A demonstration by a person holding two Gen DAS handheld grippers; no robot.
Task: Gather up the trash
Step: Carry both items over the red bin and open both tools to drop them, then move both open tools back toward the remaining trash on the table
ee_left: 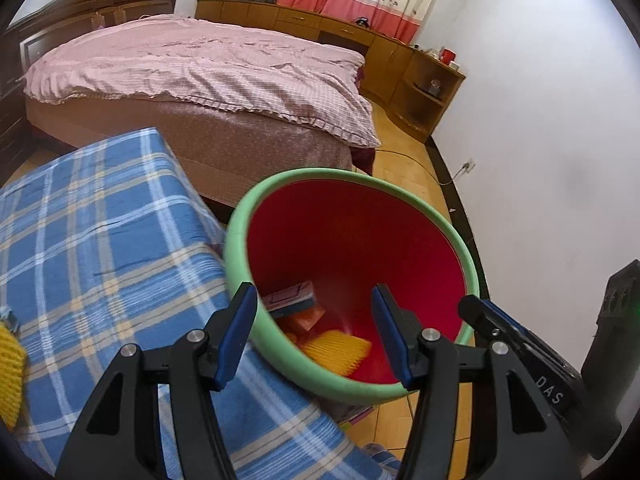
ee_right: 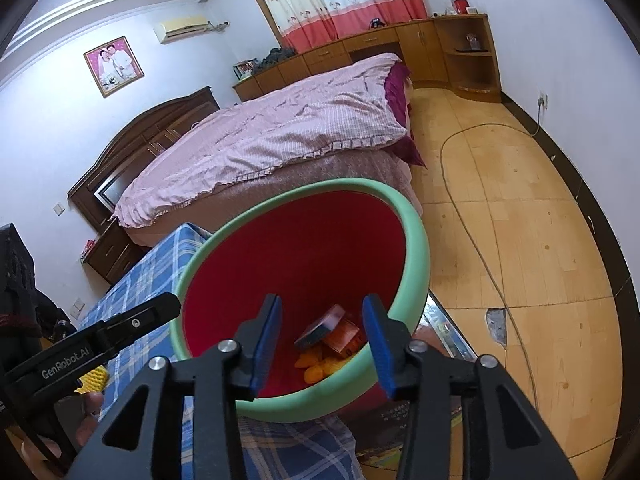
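Trash [ee_right: 332, 334] (boxes, yellow scraps) lies in red bin [ee_left: 472, 256]. Left gripper [ee_left: 316, 336] and right gripper [ee_right: 320, 344] above it, fingers released, nothing held.

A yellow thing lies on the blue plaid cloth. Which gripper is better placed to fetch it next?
Probably the left gripper: open, empty, on the cloth's side, near the yellow thing. The right gripper is over the bin.

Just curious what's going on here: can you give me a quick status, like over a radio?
Left gripper open, nothing held. Right gripper open, empty. Both over green-rimmed red bin; small boxes and yellow trash inside. Nothing blocking the bin.
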